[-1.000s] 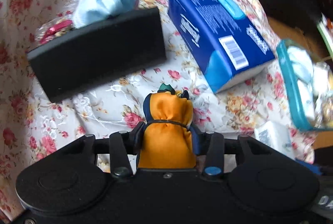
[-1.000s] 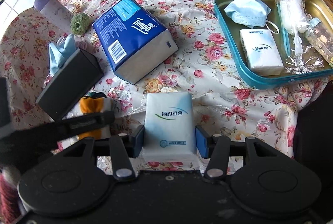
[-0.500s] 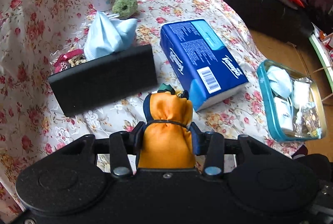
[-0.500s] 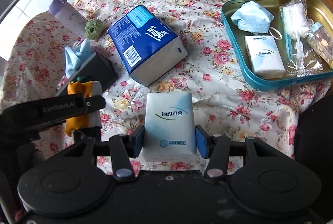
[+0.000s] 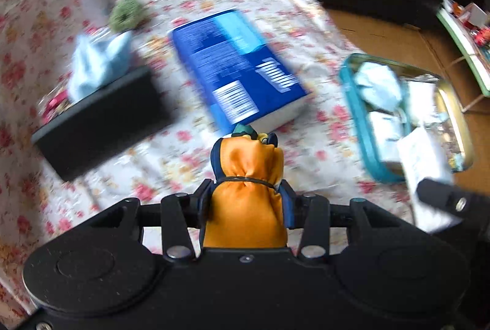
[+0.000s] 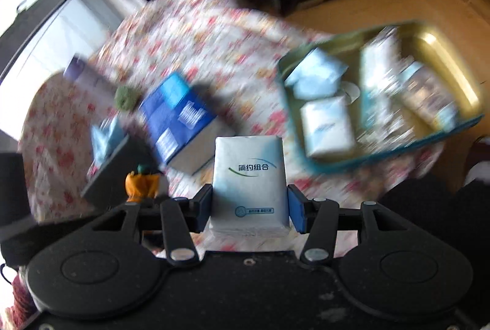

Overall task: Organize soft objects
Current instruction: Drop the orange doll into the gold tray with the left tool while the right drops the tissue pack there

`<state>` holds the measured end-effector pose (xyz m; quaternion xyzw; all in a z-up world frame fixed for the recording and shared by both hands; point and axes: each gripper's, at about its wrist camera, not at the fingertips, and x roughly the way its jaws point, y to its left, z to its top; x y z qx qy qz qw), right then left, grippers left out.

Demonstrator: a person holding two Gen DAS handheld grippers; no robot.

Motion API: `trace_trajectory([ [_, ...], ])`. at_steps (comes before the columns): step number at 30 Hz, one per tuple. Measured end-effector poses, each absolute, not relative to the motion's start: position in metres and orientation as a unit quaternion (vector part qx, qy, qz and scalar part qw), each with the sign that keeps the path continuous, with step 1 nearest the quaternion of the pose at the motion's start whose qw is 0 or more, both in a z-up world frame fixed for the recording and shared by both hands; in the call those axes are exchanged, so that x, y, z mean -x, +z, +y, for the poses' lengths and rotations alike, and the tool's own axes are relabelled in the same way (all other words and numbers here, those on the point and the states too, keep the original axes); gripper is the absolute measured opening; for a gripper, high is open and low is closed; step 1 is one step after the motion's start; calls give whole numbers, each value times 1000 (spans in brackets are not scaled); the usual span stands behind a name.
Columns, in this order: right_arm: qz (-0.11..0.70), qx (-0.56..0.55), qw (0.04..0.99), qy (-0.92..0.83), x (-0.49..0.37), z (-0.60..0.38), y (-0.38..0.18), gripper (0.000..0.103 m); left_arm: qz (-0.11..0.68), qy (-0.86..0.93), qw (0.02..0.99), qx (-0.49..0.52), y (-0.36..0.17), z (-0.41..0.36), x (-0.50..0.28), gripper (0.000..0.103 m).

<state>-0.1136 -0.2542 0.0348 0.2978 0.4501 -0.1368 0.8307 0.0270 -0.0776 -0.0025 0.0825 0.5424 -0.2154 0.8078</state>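
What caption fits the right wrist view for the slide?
Right gripper clamps a white tissue pack above the floral tablecloth, teal tray ahead.

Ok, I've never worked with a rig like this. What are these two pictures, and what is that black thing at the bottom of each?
No robot here: a person holds a hand gripper in each hand, with a fisheye camera looking along its jaws. The black shape is the gripper body. The left gripper clamps an orange pouch; the right gripper clamps a white tissue pack. On the floral cloth lie a blue tissue pack, a black box and a teal tray of small packs. Both pictures are blurred.
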Motion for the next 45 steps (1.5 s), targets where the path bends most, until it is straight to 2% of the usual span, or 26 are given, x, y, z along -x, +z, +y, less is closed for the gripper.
trace_trajectory([
  [6, 407, -299, 838, -209, 123, -316, 59, 51, 524, -253, 806, -107, 11, -137, -25, 44],
  [16, 334, -308, 811, -368, 103, -404, 68, 51, 513, -300, 797, -111, 20, -226, -36, 44],
  [21, 361, -316, 783, -396, 103, -416, 43, 51, 533, -313, 779, -104, 3, -262, -41, 44],
  [33, 364, -339, 776, -388, 113, -438, 32, 51, 559, -325, 755, -109, -26, -312, -38, 44],
  [35, 364, -338, 775, -391, 111, -434, 32, 51, 553, -326, 758, -114, -25, -316, -37, 46],
  [37, 364, -337, 775, -391, 110, -434, 30, 51, 544, -327, 764, -116, -23, -318, -36, 64],
  [39, 365, -337, 774, -392, 108, -433, 29, 51, 533, -332, 770, -114, -18, -316, -35, 72],
  [45, 369, -335, 772, -395, 105, -432, 28, 51, 510, -312, 792, -125, -8, -302, -32, 72],
])
